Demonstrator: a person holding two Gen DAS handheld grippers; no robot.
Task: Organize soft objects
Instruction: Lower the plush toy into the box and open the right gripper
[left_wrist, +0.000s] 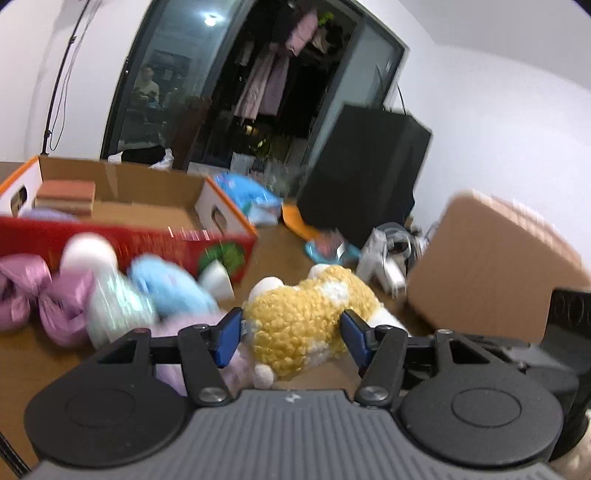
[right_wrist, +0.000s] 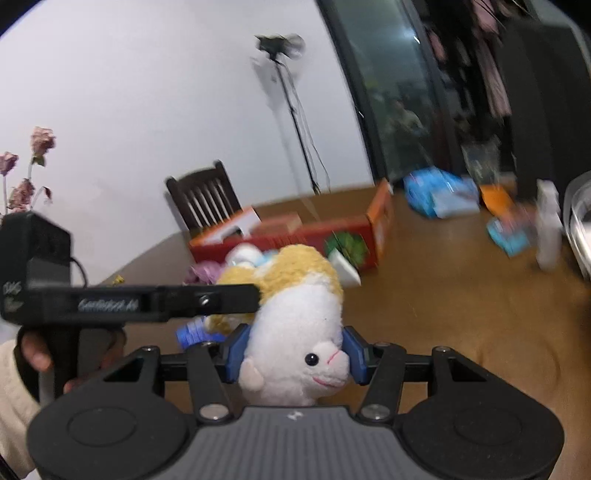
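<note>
A plush toy with a curly yellow back (left_wrist: 303, 317) and a white face (right_wrist: 295, 332) is held over the brown table between both grippers. My left gripper (left_wrist: 291, 332) has its blue pads against the yellow body from both sides. My right gripper (right_wrist: 295, 354) is shut on the white head, one pad on each cheek. In the right wrist view the left gripper (right_wrist: 251, 295) reaches in from the left, held by a person's hand (right_wrist: 37, 354). More soft toys lie by a red box (left_wrist: 155, 243): a pink satin bow (left_wrist: 33, 295), a blue plush (left_wrist: 166, 288) and a white ball (left_wrist: 88, 251).
An open cardboard box with orange edges (left_wrist: 122, 192) stands behind the red box and holds books. A brown carton (left_wrist: 491, 258) is close on the right. A black screen (left_wrist: 365, 177), blue packets (left_wrist: 251, 195) and small clutter sit at the back. A wooden chair (right_wrist: 207, 199) stands beyond the table.
</note>
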